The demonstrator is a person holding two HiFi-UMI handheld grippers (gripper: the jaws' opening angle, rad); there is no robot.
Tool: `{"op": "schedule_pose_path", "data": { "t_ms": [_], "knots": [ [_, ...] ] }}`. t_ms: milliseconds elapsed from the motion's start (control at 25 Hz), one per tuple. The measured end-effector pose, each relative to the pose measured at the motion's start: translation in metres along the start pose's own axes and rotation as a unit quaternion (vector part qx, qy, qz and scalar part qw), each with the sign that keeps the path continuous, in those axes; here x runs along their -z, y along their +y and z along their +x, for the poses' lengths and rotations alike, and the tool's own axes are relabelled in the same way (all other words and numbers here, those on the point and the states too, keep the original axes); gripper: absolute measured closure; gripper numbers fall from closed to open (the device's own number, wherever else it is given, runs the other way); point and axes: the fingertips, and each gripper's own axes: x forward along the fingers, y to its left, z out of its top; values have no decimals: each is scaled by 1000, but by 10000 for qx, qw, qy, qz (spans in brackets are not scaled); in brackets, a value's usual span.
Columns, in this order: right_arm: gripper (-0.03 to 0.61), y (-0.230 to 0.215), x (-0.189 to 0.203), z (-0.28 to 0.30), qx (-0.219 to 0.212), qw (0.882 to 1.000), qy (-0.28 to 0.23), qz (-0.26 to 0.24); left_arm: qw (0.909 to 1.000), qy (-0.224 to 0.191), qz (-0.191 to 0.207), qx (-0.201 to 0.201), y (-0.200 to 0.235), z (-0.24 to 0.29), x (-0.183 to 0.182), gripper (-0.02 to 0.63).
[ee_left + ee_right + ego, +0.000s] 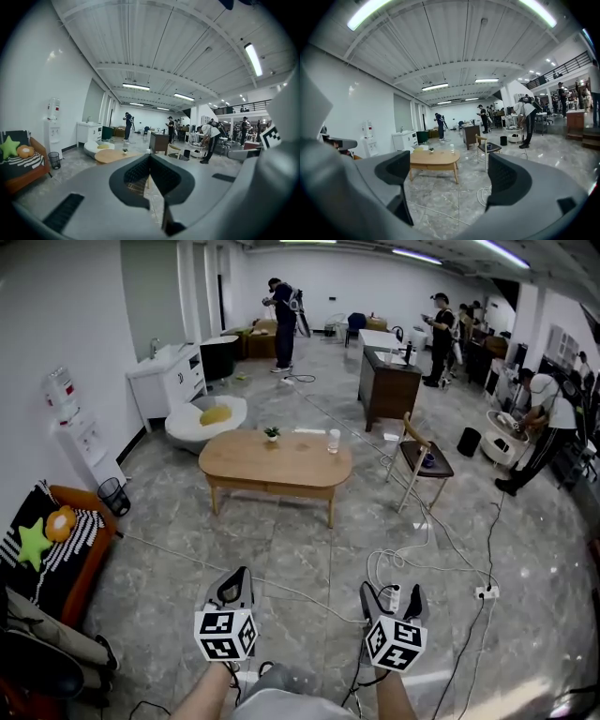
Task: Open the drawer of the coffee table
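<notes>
Left gripper (236, 583): jaws pressed together, tip to tip, nothing between them; seen clearly in the left gripper view (150, 161). Held in the air low in the head view, touching nothing.

Right gripper (392, 602): jaws spread wide, gap empty; through the gap in the right gripper view (450, 174) only floor and the far table show. Also held in the air, touching nothing.

Coffee table (277, 463): oval, light wood top on four legs, standing well apart from both grippers, ahead and slightly left of centre. The apron under the top looks flush; the drawer cannot be picked out from it at this range. It also shows in the right gripper view (433, 159) and, partly hidden by the jaws, in the left gripper view (110, 155).

On the top: a small potted plant (272, 434) and a clear glass (334, 441), near the far edge.

Between grippers and table: a thin white cable (281, 589) lies across the floor, with a loose coil of cable (398, 562) toward the right. A power strip (486, 592) lies farther right.

Surroundings:
- A wooden chair (422, 460) with a dark seat, right of the table.
- A dark cabinet (387, 382) behind the chair.
- A white round seat (206, 418) with a yellow cushion, behind the table on the left.
- A water dispenser (75, 427) and a mesh bin (113, 495) by the left wall.
- An orange sofa (84, 549) carrying a striped throw and a green star cushion (33, 543).

Floor (309, 540): grey marbled tiles, glossy. The room is a large open hall with white walls and strip lights; several people stand at the far end and the right side.
</notes>
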Motion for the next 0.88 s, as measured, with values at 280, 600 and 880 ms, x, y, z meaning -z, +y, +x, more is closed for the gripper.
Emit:
{"op": "schedule_pose_path", "data": {
  "t_ms": [280,600,880],
  "knots": [
    [57,-8,3,51,93,9999,98,-33,9999,0,-159,-3,12,60,3,623],
    [66,13,-33,140,227,9997,43,-47,9997,-78,-196,148,48,151,-35,621],
    [74,42,-67,221,353,9993,-92,-46,9990,-140,-380,167,105,230,-68,623]
  ]
}}
